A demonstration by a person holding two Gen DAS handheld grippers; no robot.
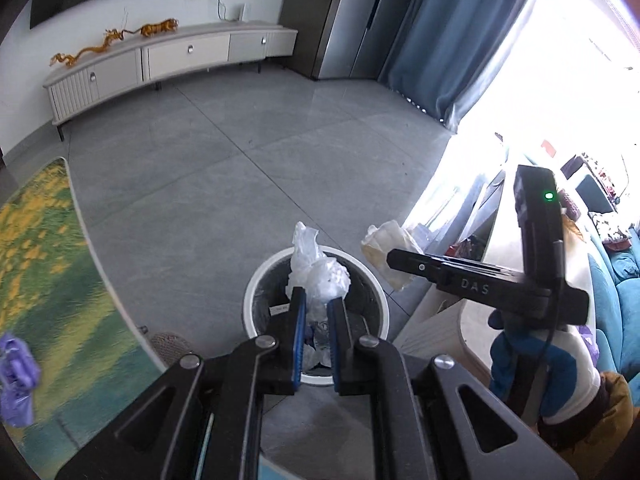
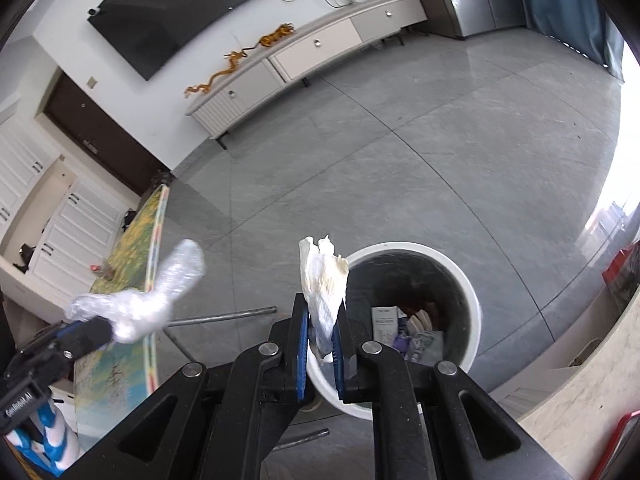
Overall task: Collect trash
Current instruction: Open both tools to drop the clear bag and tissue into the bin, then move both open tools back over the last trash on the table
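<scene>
A: While both tongs hover at the white bin (image 1: 249, 292), what grips what?

B: Left tongs (image 1: 317, 300) pinch crumpled clear plastic (image 1: 316, 268) above the bin; right tongs (image 2: 321, 320) clamp a cream paper wad (image 2: 325, 280) just beside its rim.

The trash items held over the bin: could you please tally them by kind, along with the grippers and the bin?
Crumpled clear plastic: 1, in the left gripper
Crumpled white tissue: 1, in the right gripper
Grippers: 2
White trash bin: 1
Total: 5
</scene>
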